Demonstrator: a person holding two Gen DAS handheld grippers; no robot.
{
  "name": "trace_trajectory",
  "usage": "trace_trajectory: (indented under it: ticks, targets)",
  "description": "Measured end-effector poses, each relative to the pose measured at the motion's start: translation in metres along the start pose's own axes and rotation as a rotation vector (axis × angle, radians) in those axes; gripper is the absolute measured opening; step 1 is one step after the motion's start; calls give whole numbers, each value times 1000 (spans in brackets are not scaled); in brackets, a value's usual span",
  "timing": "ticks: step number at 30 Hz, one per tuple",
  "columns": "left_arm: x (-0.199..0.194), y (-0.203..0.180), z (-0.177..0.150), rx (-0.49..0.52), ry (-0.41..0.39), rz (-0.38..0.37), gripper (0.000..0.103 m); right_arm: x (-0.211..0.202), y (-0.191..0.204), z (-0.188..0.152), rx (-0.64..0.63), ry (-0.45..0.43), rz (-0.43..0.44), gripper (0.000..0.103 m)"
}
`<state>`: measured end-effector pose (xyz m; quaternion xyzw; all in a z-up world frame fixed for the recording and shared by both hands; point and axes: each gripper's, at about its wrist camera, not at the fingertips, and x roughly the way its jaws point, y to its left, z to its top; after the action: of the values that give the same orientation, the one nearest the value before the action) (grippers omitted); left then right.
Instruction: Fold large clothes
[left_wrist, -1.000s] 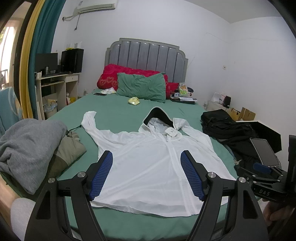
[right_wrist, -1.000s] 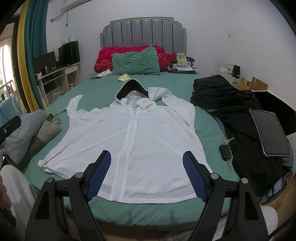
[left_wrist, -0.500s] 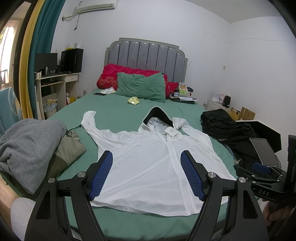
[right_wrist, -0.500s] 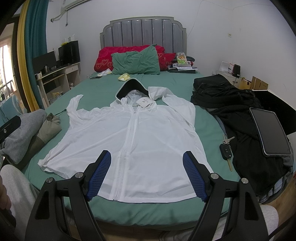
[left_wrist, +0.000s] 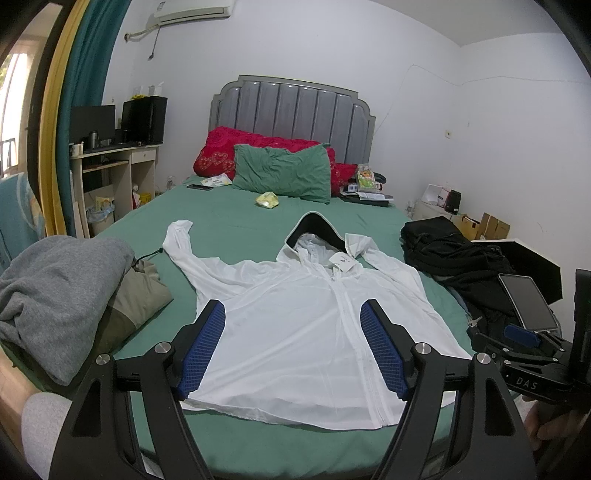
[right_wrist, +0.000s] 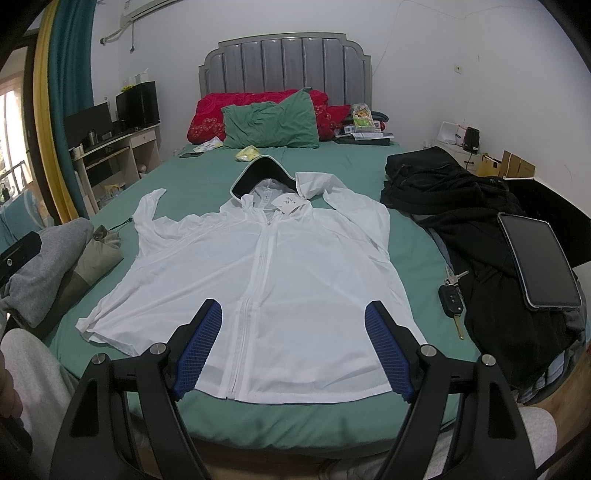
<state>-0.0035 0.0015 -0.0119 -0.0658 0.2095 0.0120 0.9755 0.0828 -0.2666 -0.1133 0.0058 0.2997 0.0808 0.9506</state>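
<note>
A white hooded jacket (right_wrist: 273, 280) lies face up and spread flat on the green bed (right_wrist: 332, 166), zip closed, hood toward the headboard, hem at the near edge. A paper tag (right_wrist: 290, 202) rests at its collar. One sleeve reaches out to the left; the other looks folded along the right side, though the fisheye bend makes that hard to judge. The left gripper (left_wrist: 291, 350) and right gripper (right_wrist: 293, 350) both hang over the hem with jaws wide apart and nothing between them. Grey clothes (left_wrist: 55, 291) are piled at the left, black clothes (right_wrist: 461, 192) at the right with a tablet (right_wrist: 535, 258) on top and keys (right_wrist: 452, 295) beside.
</note>
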Motion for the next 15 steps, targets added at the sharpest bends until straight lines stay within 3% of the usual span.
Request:
trace_trajectory:
  ticks: [7, 11, 15]
  targets:
    - [3, 1, -2, 5, 3, -5, 79, 1, 5, -3, 14, 2, -1, 80]
    - [11, 8, -5, -22, 16, -55, 79, 7, 11, -5, 1, 20, -3, 80]
    - [33, 9, 0, 5, 64, -69, 79, 28, 1, -4, 13, 50, -7, 80]
